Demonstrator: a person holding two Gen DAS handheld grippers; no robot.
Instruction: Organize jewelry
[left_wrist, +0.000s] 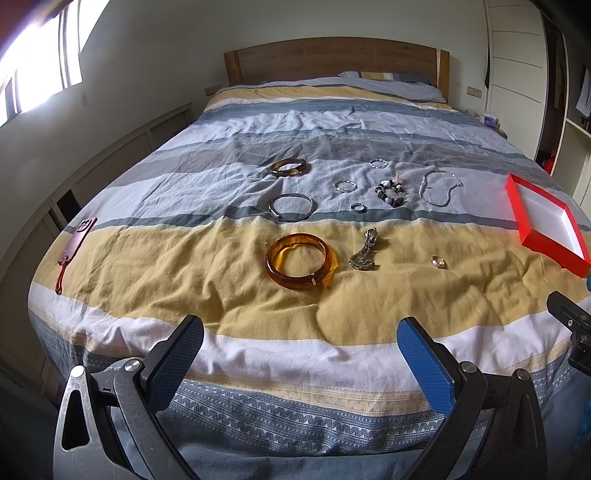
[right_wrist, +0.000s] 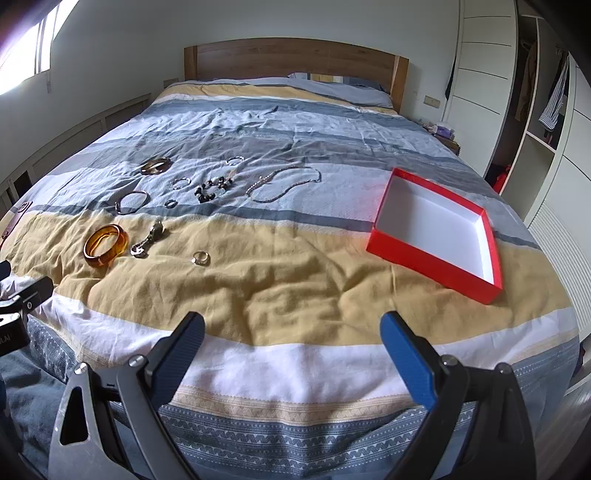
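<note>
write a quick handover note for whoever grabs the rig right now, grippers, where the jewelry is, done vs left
Left gripper: open, empty, hovering at the foot of the bed.
Right gripper: open, empty, same edge, nearer the box.
Red box: lying open on the right side of the bedspread, nothing in it.
Jewelry all loose on the bedspread: amber bangle, metal pendant and gold ring closest; silver bangle, bead bracelet, chain necklace, brown bangle and small rings farther back.
Done: nothing boxed.
Left: every piece, probably into the box.

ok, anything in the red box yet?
No, the red box shows only its bare white inside, and the amber bangle and the other jewelry lie on the bedspread.
</note>
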